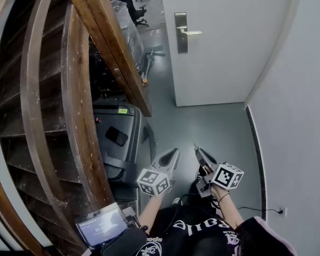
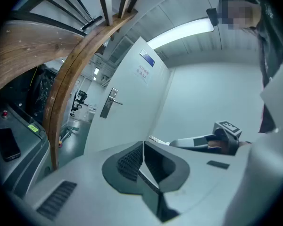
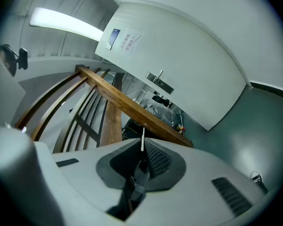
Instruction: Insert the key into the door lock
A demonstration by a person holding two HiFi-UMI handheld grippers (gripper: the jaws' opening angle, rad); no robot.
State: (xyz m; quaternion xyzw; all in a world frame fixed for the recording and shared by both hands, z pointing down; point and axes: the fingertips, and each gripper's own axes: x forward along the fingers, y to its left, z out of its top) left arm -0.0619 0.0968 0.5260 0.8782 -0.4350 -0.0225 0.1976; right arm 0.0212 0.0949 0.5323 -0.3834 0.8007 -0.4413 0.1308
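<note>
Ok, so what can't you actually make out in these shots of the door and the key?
- Keyhole: the lock plate is too small in the head view and both gripper views to show any slot.
- The key: seen edge-on in the right gripper view, its head hidden between the right gripper's shut jaws.
- The door notice: print too small to read in either gripper view.
- The small screen, head view, lower left: readout too small.

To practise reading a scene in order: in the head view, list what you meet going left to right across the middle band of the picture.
Wooden stair rail → phone → left gripper → right gripper → white wall.
</note>
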